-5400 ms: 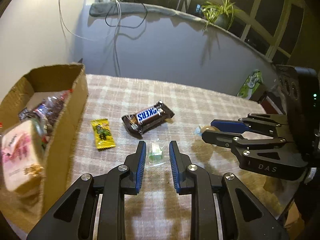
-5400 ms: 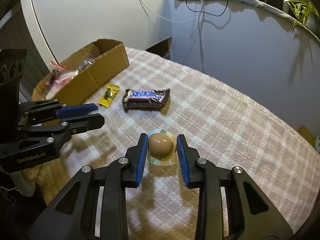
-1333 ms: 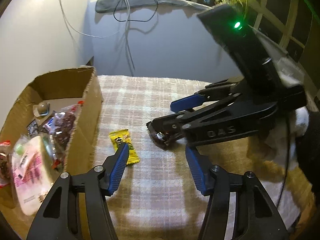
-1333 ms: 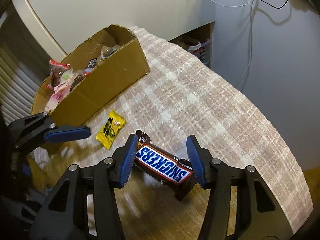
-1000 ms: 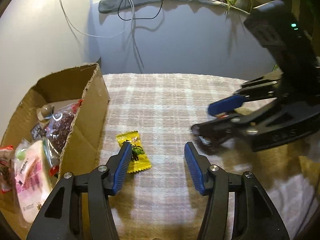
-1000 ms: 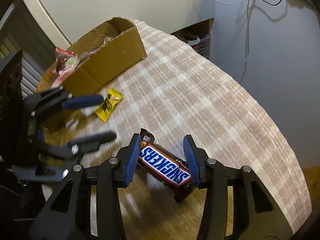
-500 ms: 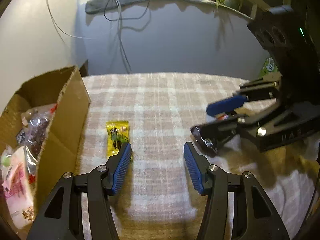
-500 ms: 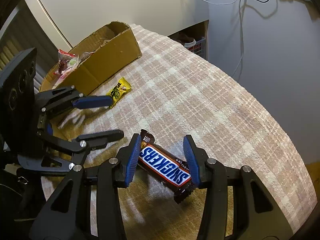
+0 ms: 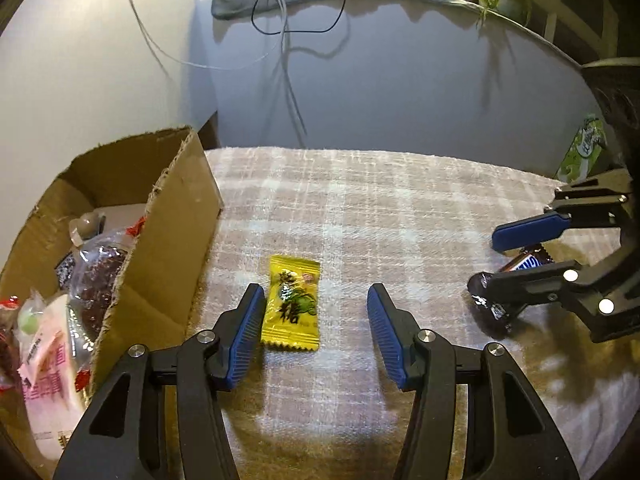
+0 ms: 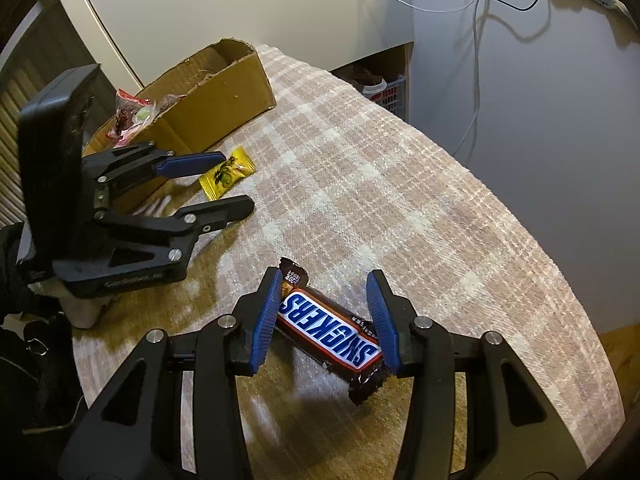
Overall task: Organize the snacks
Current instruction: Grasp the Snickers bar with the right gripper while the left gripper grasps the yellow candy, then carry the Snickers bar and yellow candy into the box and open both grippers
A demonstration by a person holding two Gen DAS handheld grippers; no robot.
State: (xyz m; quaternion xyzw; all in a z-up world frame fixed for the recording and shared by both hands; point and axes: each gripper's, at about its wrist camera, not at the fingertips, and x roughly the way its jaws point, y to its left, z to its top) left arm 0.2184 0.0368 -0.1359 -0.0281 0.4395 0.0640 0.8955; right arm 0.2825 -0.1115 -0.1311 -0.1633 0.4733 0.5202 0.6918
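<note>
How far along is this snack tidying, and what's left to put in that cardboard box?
Mostly done: the cardboard box already holds several wrapped snacks, including a pink packet. In hand: the right tool is clamped on the Snickers bar, lifted off the checked tablecloth. The left tool stands open around the yellow candy packet, which lies flat, not yet gripped. Those two seem to be all that's left.

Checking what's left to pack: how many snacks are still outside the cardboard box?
2: a yellow candy packet lying on the tablecloth between the open left gripper fingers, and a Snickers bar clamped in the right gripper.
</note>
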